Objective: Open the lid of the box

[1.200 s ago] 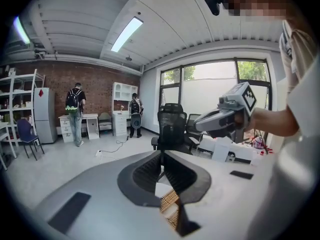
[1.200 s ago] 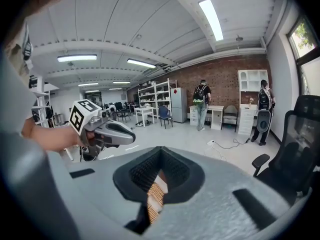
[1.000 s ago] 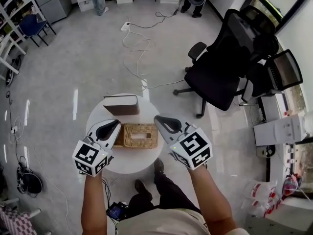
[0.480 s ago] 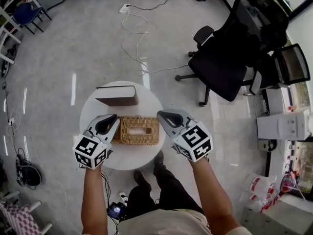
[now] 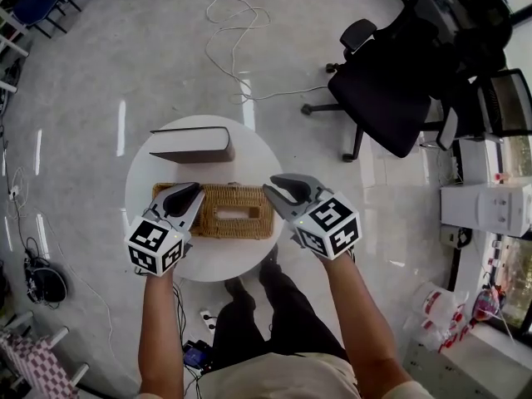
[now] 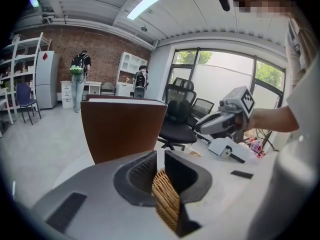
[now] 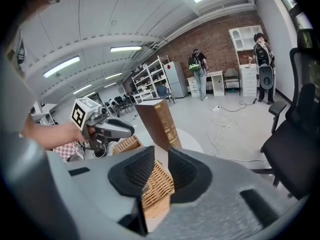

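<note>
1. The left gripper (image 5: 189, 191) is over the left end of the table (image 5: 241, 260). Its jaws are almost together and pinch the wicker edge at the left end of the wicker box (image 5: 249, 199).
2. The wicker box lies lengthwise across the middle of the round white table, a little toward the near edge. Its lid, which has a long slot in the top, lies flat on the box.
3. A brown book (image 5: 193, 144) stands on its edge near the far edge of the table. It is behind the left half of the box and apart from it.
4. The right gripper (image 5: 278, 185) is at the right end of the box, and its tips point in toward the left gripper. Its jaws are opening, and the right-hand corner of the box stands between them.
5. A black office chair (image 5: 382, 90) stands on the grey floor, off the table's right side and well apart from it. Loose white cables (image 5: 237, 23) trail over the floor beyond the table's far edge.
</note>
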The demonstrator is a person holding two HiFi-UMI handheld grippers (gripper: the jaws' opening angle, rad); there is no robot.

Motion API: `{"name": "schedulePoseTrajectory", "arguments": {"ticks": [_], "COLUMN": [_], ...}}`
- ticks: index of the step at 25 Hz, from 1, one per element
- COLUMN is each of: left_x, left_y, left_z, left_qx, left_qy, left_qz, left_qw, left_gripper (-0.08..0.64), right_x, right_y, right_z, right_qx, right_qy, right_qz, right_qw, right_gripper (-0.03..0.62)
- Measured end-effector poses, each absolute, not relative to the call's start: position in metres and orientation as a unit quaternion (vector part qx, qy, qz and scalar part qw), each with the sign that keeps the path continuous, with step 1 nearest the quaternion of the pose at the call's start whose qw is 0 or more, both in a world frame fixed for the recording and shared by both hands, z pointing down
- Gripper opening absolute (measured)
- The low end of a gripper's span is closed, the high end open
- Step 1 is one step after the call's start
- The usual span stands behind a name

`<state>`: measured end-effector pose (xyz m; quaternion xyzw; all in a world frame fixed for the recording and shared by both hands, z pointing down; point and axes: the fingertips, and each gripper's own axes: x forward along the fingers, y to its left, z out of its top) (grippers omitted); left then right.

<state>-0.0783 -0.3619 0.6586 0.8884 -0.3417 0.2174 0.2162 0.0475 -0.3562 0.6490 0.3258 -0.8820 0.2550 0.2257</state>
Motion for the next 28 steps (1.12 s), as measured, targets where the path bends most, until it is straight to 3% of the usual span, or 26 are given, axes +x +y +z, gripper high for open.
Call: {"name": "schedulePoseTrajectory", "arguments": {"ticks": [5,8,15,28], "left_x": [-0.076,-0.074,-0.067,-0.067], "left_y": [-0.363,-0.363,-0.361,-0.357], "left_z": [0.679,0.69,0.709,0.707], "left_qx": [0.886,0.884,0.884,0.885], "left_qy": [-0.338,-0.333,-0.324,-0.326], "left_qz": [0.226,0.229,0.234,0.221], "left_qw": [0.225,0.233,0.243,0.248], "left_gripper": [0.024,0.096,0.137,0.141], "right_x": [0.051,0.052,0.048,0.05], "right_y": [-0.354,-0.352,-0.346,-0.338], "right_z": [0.677,0.692,0.72,0.712], "right_qx": [0.32,0.315,0.299,0.299], "right_qy": [-0.873,-0.868,-0.856,-0.855], "right_qz": [0.292,0.317,0.359,0.367], "right_qw": [0.223,0.217,0.219,0.213], "right_gripper": [0.113,0.147,0.183,0.131]}}
